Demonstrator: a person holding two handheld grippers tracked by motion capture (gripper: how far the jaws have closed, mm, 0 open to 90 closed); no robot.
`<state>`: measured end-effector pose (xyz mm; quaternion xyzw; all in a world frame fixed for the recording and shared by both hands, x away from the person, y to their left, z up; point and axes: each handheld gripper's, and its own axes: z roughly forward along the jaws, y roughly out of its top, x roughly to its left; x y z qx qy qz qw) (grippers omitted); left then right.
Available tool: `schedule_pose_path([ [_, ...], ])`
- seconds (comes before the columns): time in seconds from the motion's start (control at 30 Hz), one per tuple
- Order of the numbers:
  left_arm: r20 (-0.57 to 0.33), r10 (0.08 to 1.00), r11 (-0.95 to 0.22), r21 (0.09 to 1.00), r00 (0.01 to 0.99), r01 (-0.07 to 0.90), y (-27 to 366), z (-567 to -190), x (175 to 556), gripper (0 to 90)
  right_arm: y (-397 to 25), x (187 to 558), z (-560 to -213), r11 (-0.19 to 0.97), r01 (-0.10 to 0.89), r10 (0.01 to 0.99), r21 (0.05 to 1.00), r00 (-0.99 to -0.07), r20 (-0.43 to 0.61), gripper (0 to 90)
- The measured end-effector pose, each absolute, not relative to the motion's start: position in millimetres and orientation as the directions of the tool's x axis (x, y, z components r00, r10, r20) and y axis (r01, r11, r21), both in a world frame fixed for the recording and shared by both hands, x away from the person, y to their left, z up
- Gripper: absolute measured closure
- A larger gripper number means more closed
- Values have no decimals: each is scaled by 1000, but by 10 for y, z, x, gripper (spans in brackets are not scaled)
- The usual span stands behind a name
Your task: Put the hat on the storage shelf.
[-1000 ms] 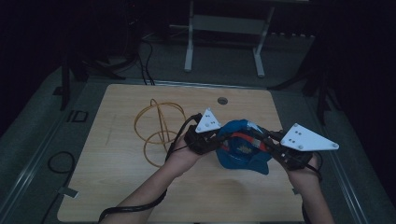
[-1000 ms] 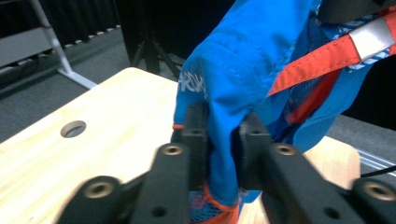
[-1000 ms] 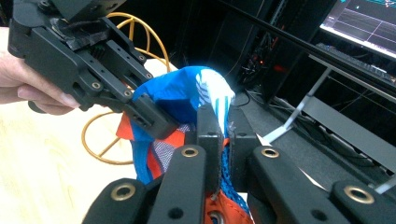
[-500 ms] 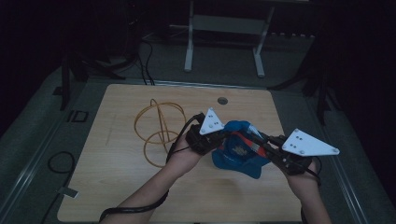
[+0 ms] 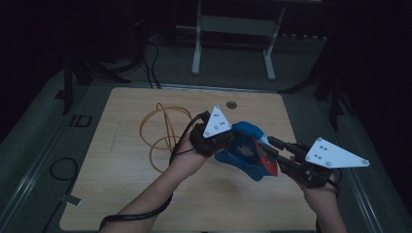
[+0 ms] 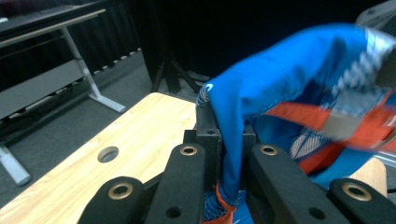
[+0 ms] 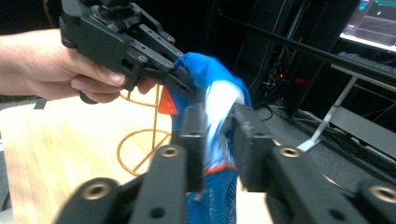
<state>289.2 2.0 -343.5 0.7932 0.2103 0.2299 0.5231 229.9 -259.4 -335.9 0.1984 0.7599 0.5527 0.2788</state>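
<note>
A blue cloth with orange-red and white patterned parts [image 5: 245, 150] hangs in the air between the two grippers, above the wooden table [image 5: 121, 194]. My left gripper [image 5: 228, 141] is shut on the cloth's left edge; blue fabric [image 6: 261, 107] runs down between its jaws. My right gripper [image 5: 268, 143] is shut on the cloth's right side, with blue and white fabric [image 7: 217, 121] pinched between its jaws. In the right gripper view the left gripper [image 7: 187, 88] sits close ahead, held by a hand [image 7: 51, 70].
An orange wire frame of hoops [image 5: 163, 131] stands on the table left of the left hand. A round hole [image 5: 231, 104] sits near the table's far edge. A white desk frame [image 5: 233, 39] and dark stands are on the floor beyond.
The right gripper has drawn back toward the right and nearer the table's front edge, stretching the cloth between the two. The left gripper has stayed about where it was.
</note>
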Motion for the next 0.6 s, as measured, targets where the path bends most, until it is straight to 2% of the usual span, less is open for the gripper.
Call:
schedule_pose_path([
  [0.1, 154, 582, -366, 926, 799, 88, 45, -3426, 2888, 876, -2630, 2254, -3329, 285, -11, 614, 959, -766, -191, 652],
  [0.2, 160, 576, -356, 932, 802, 70, 78, -3426, 2883, 876, -2684, 2247, -3316, 274, -13, 631, 962, -753, -190, 631],
  [0.47, 147, 543, -289, 957, 827, 19, 218, -3386, 2881, 876, -2754, 2319, -3455, 291, 35, 635, 956, -754, -166, 600],
  [0.6, 138, 509, -259, 966, 850, -2, 266, -3379, 2886, 876, -2755, 2333, -3495, 288, 37, 635, 957, -755, -162, 623],
])
